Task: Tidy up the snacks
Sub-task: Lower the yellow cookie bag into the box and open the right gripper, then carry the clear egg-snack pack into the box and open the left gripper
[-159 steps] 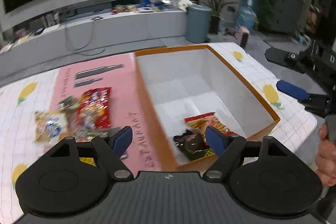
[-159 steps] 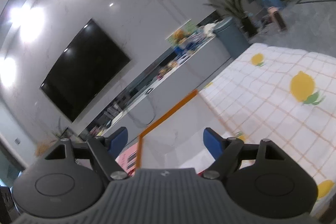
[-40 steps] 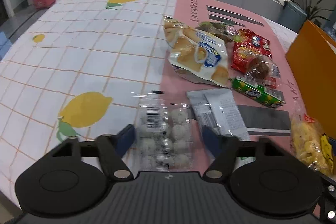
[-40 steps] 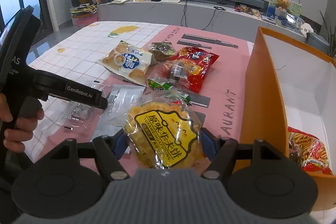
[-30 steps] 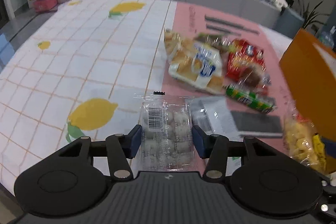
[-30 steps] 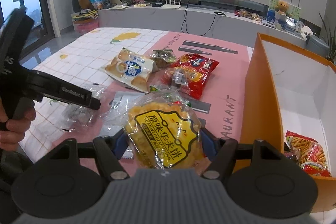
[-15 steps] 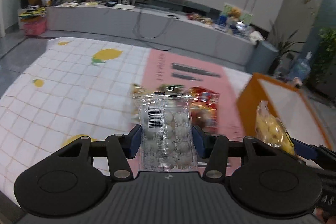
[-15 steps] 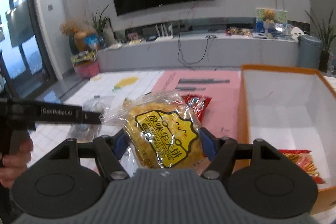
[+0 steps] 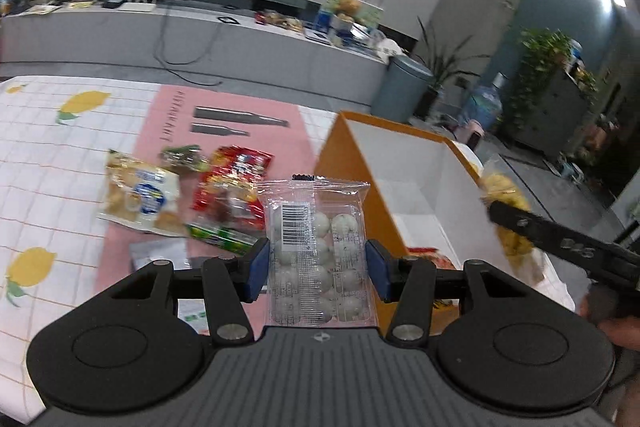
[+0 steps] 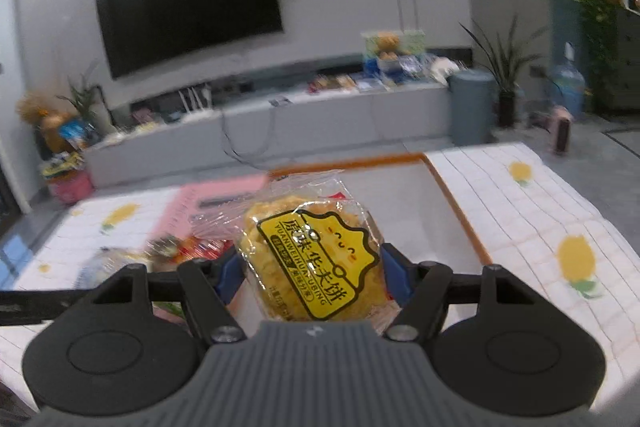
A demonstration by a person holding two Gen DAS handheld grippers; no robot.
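Note:
My left gripper (image 9: 317,265) is shut on a clear packet of white round candies (image 9: 318,251), held in the air in front of the orange box (image 9: 352,183). My right gripper (image 10: 312,277) is shut on a yellow-labelled bag of golden cakes (image 10: 316,261), raised over the box's near edge (image 10: 460,211). In the left wrist view that right gripper (image 9: 560,239) and its yellow bag (image 9: 506,203) appear at the box's right side. A red snack bag (image 9: 430,255) lies inside the box.
Several snacks remain on the pink mat (image 9: 224,131): a bread bag (image 9: 138,197), a red packet (image 9: 234,179), a green bar (image 9: 222,237), a small green packet (image 9: 182,157). The lemon tablecloth (image 10: 560,227) spreads right of the box. A hand (image 9: 620,331) grips the right handle.
Both grippers have lifted off the table with their packets and swung right toward the orange box. The snack pile has slid left and lower in both views.

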